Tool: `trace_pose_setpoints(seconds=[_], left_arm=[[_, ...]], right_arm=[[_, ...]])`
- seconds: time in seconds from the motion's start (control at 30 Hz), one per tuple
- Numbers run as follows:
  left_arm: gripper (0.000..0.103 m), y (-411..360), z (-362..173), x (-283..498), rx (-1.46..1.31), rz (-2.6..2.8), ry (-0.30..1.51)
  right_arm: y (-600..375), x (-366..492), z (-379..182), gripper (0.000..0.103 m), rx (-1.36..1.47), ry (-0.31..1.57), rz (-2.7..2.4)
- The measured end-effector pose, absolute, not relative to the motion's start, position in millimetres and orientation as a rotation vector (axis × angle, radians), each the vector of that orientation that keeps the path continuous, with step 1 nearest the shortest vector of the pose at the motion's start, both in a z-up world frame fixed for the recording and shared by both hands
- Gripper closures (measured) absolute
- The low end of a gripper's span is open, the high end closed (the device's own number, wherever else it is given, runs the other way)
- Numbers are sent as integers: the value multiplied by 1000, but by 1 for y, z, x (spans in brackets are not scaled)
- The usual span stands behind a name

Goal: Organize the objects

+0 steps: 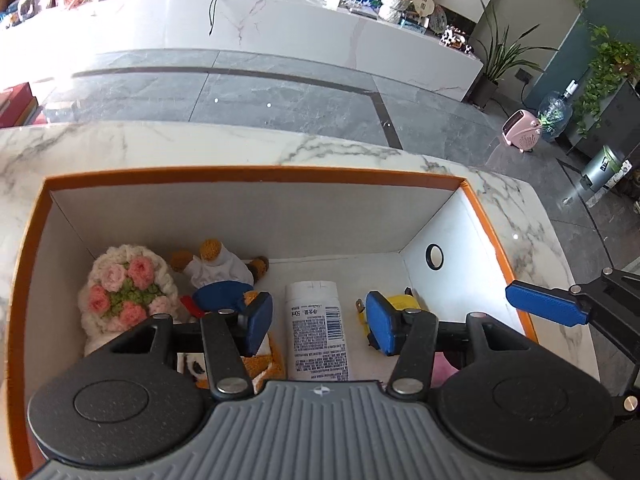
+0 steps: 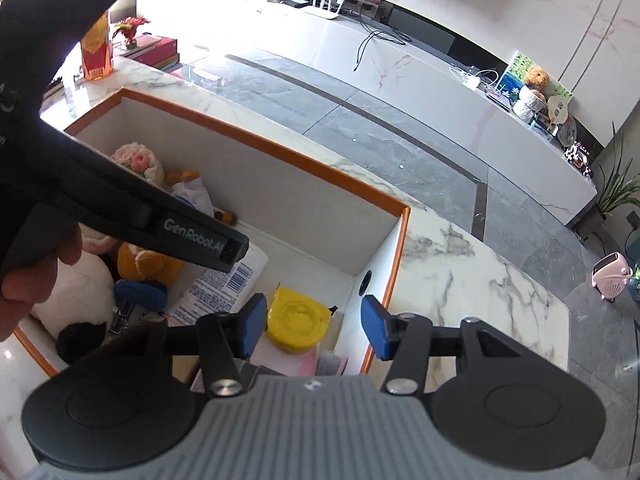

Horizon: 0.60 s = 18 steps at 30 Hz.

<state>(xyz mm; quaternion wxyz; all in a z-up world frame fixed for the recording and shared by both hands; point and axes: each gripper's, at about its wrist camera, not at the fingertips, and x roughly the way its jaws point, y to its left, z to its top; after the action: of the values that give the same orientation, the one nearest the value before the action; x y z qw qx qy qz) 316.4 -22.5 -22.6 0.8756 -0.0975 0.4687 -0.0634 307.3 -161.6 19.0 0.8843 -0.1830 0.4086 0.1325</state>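
Note:
An orange-rimmed white box [image 1: 256, 172] stands on the marble table, and both grippers hang over it. Inside lie a crocheted flower bouquet [image 1: 124, 292], a small doll in white cloth [image 1: 218, 264], a white barcoded bottle [image 1: 318, 336] and a yellow round case [image 1: 404, 302]. My left gripper [image 1: 320, 326] is open above the bottle, its pads clear of it. My right gripper [image 2: 314, 330] is open above the yellow case [image 2: 296, 320] near the box's right wall, holding nothing. One of its blue fingers [image 1: 544, 306] shows at the right of the left wrist view.
An orange plush [image 2: 148, 264], a black-and-white plush [image 2: 80, 300] and pink packets [image 2: 304, 364] crowd the box's near side. A hand [image 2: 24, 280] holds the left gripper's black body [image 2: 160, 220]. An orange carton [image 2: 96, 52] and books [image 2: 156, 50] stand beyond the box.

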Motion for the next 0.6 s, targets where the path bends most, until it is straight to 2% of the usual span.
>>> trace_pose_setpoints(seconds=[0.07, 0.37, 0.6], left_arm=[[41, -23, -10, 302, -188, -136, 933], [40, -20, 39, 230, -107, -131, 744], [26, -18, 70, 175, -38, -92, 566]], right_arm=[[-161, 292, 25, 43, -329, 832, 254], [-153, 212, 59, 40, -156, 686, 220], [-155, 161, 87, 30, -51, 600, 200]])
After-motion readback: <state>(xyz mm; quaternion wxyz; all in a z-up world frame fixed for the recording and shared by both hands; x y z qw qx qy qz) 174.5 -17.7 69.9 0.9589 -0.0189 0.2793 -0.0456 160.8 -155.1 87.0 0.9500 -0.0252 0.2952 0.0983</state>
